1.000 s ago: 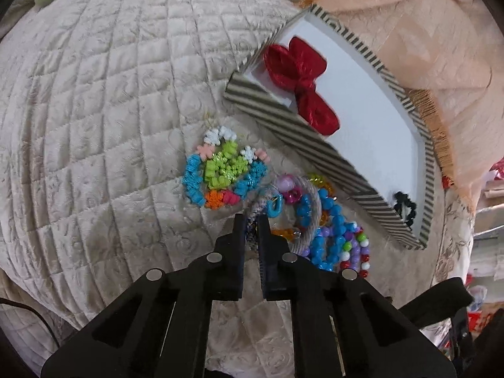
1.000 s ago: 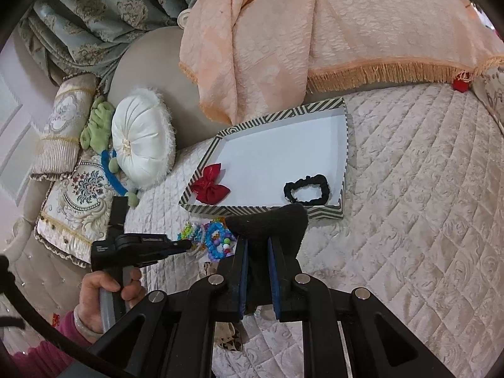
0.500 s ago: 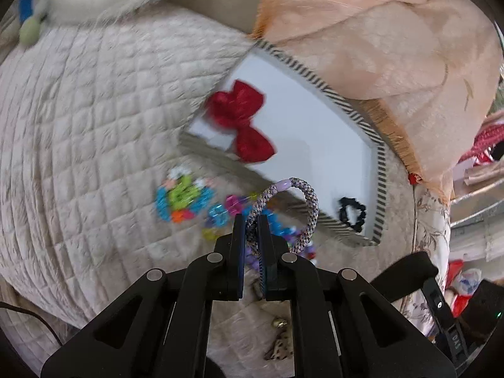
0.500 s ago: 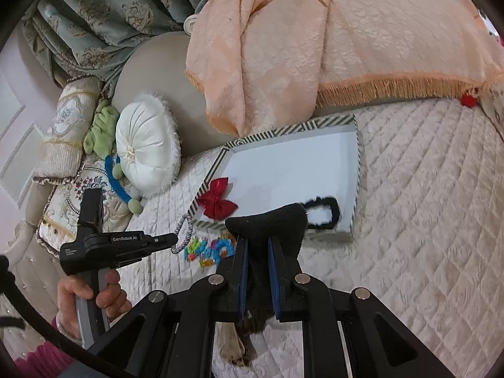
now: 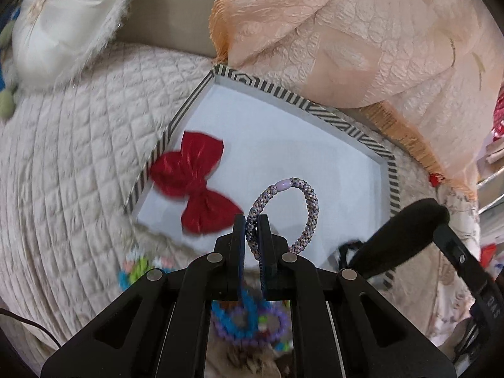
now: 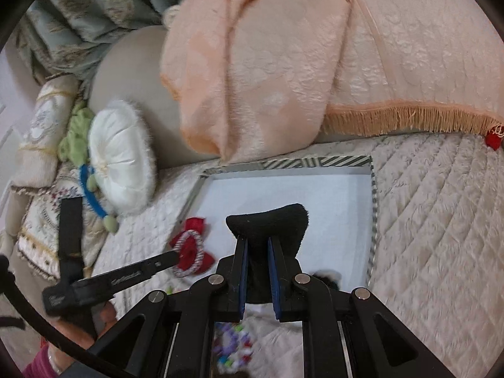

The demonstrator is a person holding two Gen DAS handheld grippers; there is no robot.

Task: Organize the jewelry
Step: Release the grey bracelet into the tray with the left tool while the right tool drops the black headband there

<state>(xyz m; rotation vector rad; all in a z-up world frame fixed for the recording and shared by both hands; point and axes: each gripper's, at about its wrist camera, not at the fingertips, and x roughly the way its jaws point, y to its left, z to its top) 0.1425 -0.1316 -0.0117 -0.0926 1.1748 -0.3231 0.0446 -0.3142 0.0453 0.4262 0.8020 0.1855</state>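
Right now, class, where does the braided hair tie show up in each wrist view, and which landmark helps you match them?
Left wrist view: braided hair tie at centre, pinched in the left hand-held gripper, over the striped tray.
Right wrist view: lower left of centre, at that gripper's tip.
Shared landmark: the red bow.

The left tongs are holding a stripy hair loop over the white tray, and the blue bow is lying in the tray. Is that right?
Almost. The bow is red, not blue, as the left wrist view shows. The rest holds: the left tongs pinch the braided hair loop above the white tray, and the bow lies inside it near the striped edge.
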